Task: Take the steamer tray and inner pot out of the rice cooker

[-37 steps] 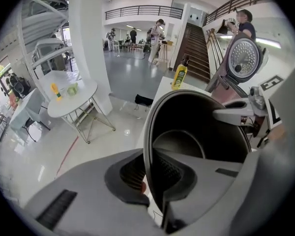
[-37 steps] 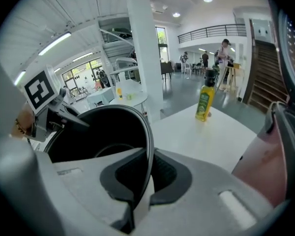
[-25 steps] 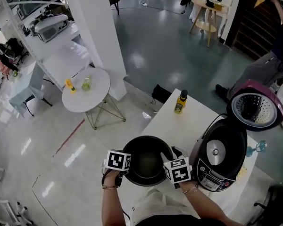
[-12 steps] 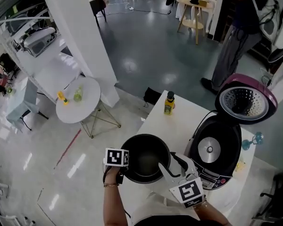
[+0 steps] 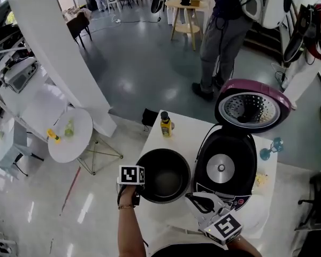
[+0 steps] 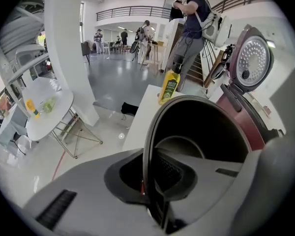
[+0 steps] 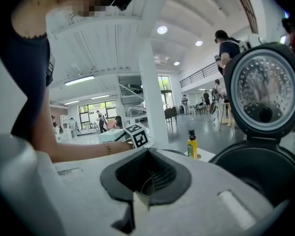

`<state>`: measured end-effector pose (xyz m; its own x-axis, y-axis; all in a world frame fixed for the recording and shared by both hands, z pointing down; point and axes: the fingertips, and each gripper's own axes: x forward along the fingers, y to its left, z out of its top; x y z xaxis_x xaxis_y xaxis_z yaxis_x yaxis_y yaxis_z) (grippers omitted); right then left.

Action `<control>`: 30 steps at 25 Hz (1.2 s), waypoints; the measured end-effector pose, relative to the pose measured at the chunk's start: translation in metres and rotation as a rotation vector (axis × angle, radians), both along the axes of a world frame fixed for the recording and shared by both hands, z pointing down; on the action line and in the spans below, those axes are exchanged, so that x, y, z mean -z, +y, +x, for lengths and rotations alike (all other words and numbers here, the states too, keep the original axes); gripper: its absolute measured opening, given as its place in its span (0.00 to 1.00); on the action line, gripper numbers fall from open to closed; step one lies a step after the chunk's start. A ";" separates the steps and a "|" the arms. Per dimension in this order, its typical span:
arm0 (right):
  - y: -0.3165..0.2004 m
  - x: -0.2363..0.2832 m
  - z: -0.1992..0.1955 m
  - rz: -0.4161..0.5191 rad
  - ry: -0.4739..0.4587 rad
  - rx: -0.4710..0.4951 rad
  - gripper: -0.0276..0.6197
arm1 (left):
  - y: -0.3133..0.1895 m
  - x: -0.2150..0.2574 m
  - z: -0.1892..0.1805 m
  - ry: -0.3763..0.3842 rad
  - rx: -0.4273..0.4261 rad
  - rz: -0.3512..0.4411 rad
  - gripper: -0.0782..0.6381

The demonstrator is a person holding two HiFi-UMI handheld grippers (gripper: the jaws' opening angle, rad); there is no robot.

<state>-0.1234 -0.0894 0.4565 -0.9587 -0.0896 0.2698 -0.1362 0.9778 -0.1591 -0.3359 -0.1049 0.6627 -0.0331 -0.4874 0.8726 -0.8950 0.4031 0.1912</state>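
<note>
The black inner pot (image 5: 164, 175) stands on the white table (image 5: 184, 135), left of the open rice cooker (image 5: 224, 165). My left gripper (image 5: 139, 190) is shut on the pot's left rim; in the left gripper view the rim (image 6: 146, 146) runs between the jaws of that gripper (image 6: 146, 188). My right gripper (image 5: 194, 198) hangs above the table's near edge, in front of the cooker. Its jaws have just been closing and nothing is between them (image 7: 137, 195). The cooker's body (image 7: 255, 168) shows empty, with the grey plate (image 5: 221, 168) at its bottom.
The cooker's purple lid (image 5: 251, 108) stands open behind the body. A yellow bottle (image 5: 165, 125) stands at the table's far end, a blue glass (image 5: 270, 149) right of the cooker. A round side table (image 5: 69, 135) and a white column (image 5: 59, 52) stand to the left; a person (image 5: 224, 31) stands beyond.
My right gripper let go of the pot's right rim, rose and drew back toward the near edge, and its jaws closed. The left gripper kept its hold on the pot.
</note>
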 end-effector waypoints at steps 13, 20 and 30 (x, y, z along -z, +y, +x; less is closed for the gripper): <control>-0.035 0.007 0.054 -0.018 -0.074 -0.221 0.05 | -0.007 0.020 -0.001 -0.118 -0.102 0.072 0.26; -0.083 0.028 0.114 0.107 -0.113 -0.482 0.05 | 0.001 0.106 -0.020 -0.343 -0.028 0.268 0.29; -0.110 0.071 0.203 0.149 -0.207 -0.855 0.05 | -0.032 0.245 0.096 -0.399 -0.115 0.878 0.16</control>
